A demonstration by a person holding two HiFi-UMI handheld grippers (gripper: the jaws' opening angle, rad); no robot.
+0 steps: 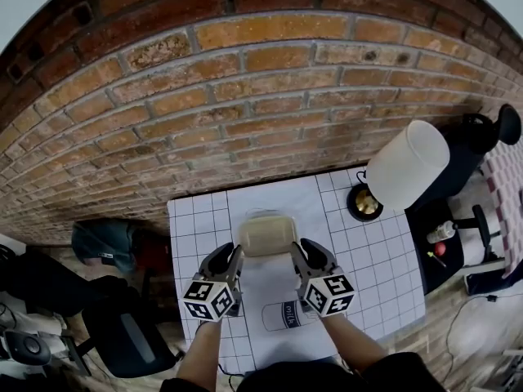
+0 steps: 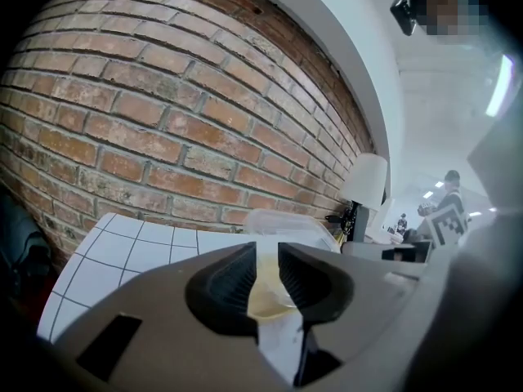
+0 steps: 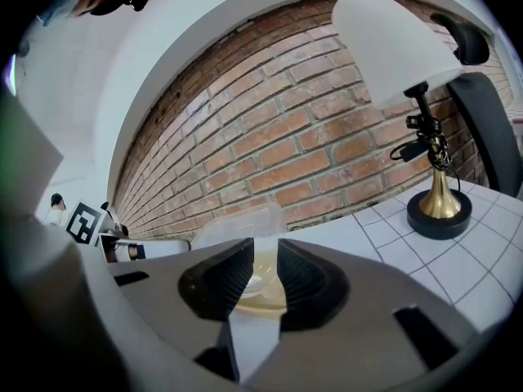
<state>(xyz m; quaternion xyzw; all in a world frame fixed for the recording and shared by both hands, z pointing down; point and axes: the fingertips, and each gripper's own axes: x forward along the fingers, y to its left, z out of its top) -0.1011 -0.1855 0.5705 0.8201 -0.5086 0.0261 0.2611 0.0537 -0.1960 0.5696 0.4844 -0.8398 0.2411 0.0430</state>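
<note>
The left hand-held gripper (image 1: pixel 231 261) is closing its jaws on the left edge of a translucent plastic container (image 1: pixel 266 233). The right hand-held gripper (image 1: pixel 302 257) is doing the same on the container's right edge. The container is sitting squarely between the two, slightly ahead of them towards the brick wall (image 1: pixel 245 96).

In the left gripper view, the left hand-held gripper (image 2: pixel 265 260) is showing only a narrow slit between its ribbed black pads. The pale, yellowish wall of the plastic container (image 2: pixel 286 223) is filling that slit, and its clear lid is rising above the jaws. In the right gripper view, the right hand-held gripper (image 3: pixel 265 256) is pinching the plastic container (image 3: pixel 241 223) in the same way, with the jaws nearly together on the thin wall.

The container is hanging over the middle of the bench (image 1: pixel 376 260), which is wearing a white cover ruled in squares. I cannot tell whether its base is touching that cover.

A white piece marked "milk" (image 1: pixel 286 314) is lying on the bench between the person's forearms, nearer the person than the container. A table lamp (image 1: pixel 406 166) with a white shade is standing at the bench's far right corner, well apart from the right hand-held gripper. The right gripper view is showing the same lamp (image 3: pixel 392 31) on its brass foot.
</note>
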